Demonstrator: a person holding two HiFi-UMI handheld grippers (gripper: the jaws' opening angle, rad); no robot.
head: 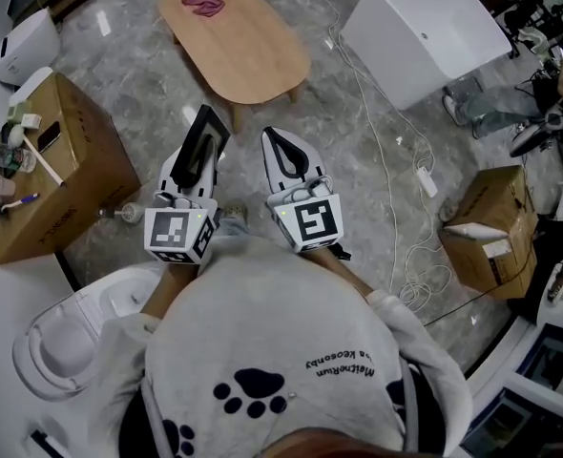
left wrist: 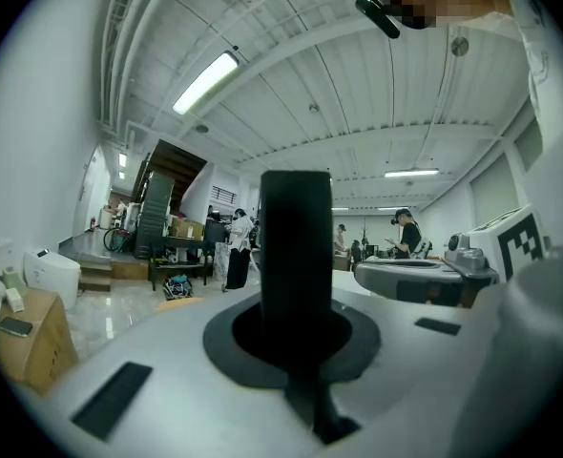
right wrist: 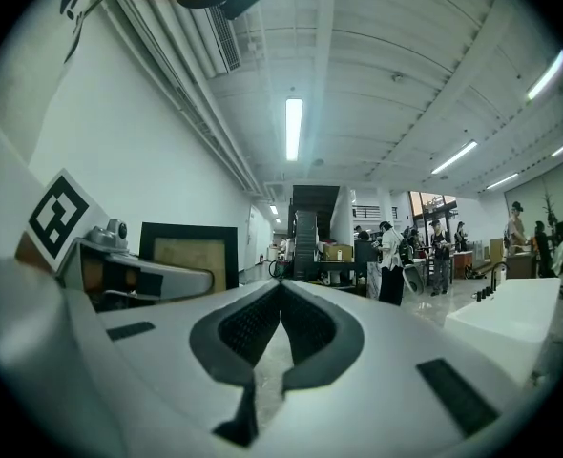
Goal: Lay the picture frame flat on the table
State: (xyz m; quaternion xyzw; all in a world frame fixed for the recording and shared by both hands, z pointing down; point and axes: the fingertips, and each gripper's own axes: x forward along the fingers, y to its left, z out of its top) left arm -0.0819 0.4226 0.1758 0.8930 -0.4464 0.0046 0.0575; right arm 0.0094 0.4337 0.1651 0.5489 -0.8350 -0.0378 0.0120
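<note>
A black picture frame (head: 208,134) stands on edge between the jaws of my left gripper (head: 194,157), which is shut on it in front of my chest. In the left gripper view the frame (left wrist: 296,246) is a dark upright slab that fills the gap of the gripper (left wrist: 294,337). The right gripper view shows the frame's (right wrist: 188,252) black border and tan picture. My right gripper (head: 280,135) is held beside it, its jaws (right wrist: 281,289) shut with nothing between them. The oval wooden table (head: 248,51) stands ahead on the floor.
A pink object (head: 203,4) lies on the table's far end. A cardboard box (head: 57,175) with small items stands at the left, a white box (head: 425,27) at the upper right, another cardboard box (head: 487,227) at the right. A white cable (head: 386,160) trails over the floor.
</note>
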